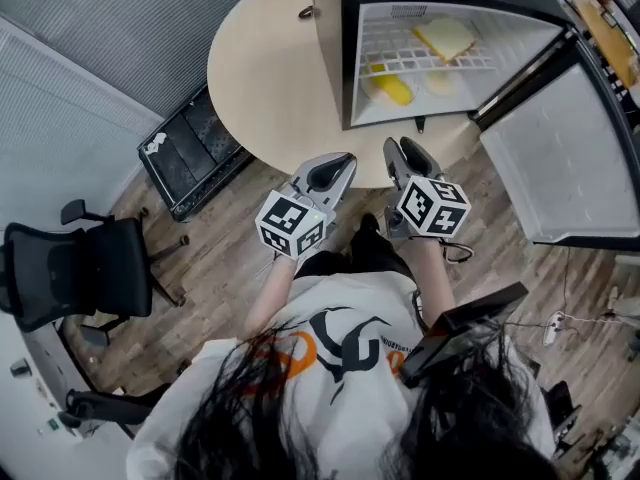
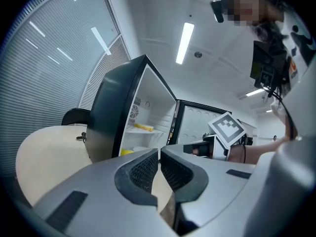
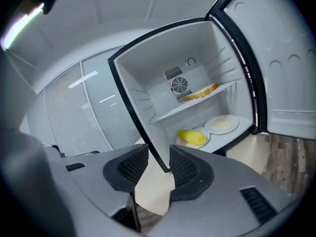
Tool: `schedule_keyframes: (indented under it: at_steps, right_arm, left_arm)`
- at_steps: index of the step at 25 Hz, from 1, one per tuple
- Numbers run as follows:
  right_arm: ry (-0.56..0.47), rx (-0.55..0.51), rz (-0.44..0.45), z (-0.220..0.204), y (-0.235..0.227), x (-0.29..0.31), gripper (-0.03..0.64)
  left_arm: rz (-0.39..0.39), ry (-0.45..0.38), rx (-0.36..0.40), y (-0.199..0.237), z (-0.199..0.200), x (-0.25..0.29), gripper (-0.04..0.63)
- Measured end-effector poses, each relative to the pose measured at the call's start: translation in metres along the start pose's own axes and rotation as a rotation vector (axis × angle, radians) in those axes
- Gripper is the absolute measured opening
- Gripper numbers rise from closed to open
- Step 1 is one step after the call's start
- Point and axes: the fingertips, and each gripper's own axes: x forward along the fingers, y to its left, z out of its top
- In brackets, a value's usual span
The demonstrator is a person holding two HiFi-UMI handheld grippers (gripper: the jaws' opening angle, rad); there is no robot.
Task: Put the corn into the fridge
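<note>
The yellow corn lies on a small plate on the floor of the open mini fridge, which stands on a round table. It also shows in the right gripper view and, partly hidden, in the left gripper view. Both grippers hover side by side in front of the fridge, just off the table's near edge and away from the corn. My left gripper is shut with nothing in it. My right gripper is open and holds nothing.
A second plate sits beside the corn, and bread lies on the wire shelf above. The fridge door swings wide to the right. A black office chair and a black rack stand left of the table.
</note>
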Motion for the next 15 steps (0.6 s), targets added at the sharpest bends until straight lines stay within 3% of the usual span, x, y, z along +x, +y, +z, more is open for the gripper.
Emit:
schedule_keyframes:
  at_steps: [15]
  right_arm:
    - [0.007, 0.026, -0.023, -0.047, 0.033, -0.072, 0.104]
  left_arm:
    - [-0.085, 0.011, -0.016, -0.047, -0.022, -0.042, 0.011]
